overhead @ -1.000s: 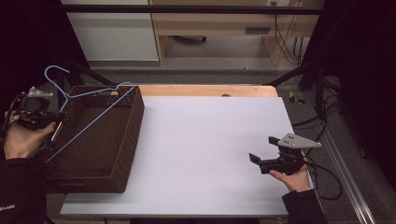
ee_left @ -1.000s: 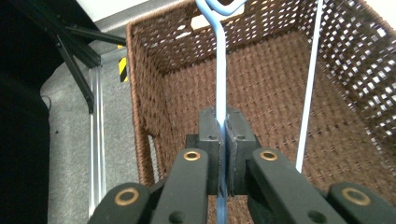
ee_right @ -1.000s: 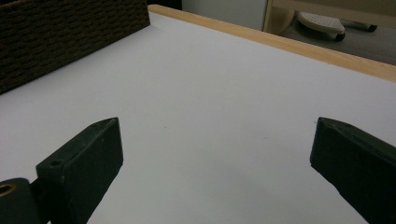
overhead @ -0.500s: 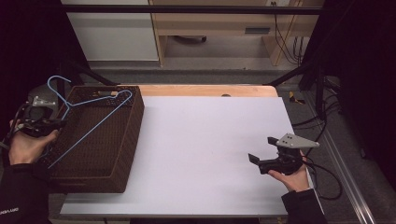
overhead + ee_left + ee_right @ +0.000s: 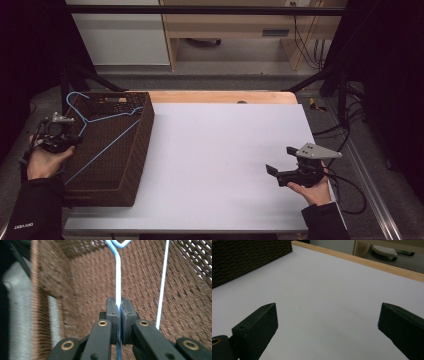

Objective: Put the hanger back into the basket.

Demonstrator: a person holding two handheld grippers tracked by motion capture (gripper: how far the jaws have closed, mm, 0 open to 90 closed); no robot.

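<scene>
A blue wire hanger (image 5: 112,116) lies slanted across the open top of a brown wicker basket (image 5: 142,135) at the table's left side. My left gripper (image 5: 76,140) is at the basket's left rim, shut on the hanger near its neck. In the left gripper view the two pads (image 5: 112,312) of my left gripper (image 5: 118,302) pinch the hanger's wire (image 5: 117,272), with the basket's woven wall (image 5: 90,285) behind. My right gripper (image 5: 280,160) hovers low over the white table at the right, open and holding nothing. Its jaws stand wide in the right gripper view (image 5: 328,315).
The white tabletop (image 5: 220,145) stretches between the basket and my right hand, with a wooden strip (image 5: 220,96) along its far edge. The basket's side (image 5: 244,257) rises at the far left of the right gripper view. Cables (image 5: 350,185) trail off the table's right edge.
My left hand has come down with the hanger, so the hanger now sits lower, into the basket's mouth. The right gripper has stayed in place.
</scene>
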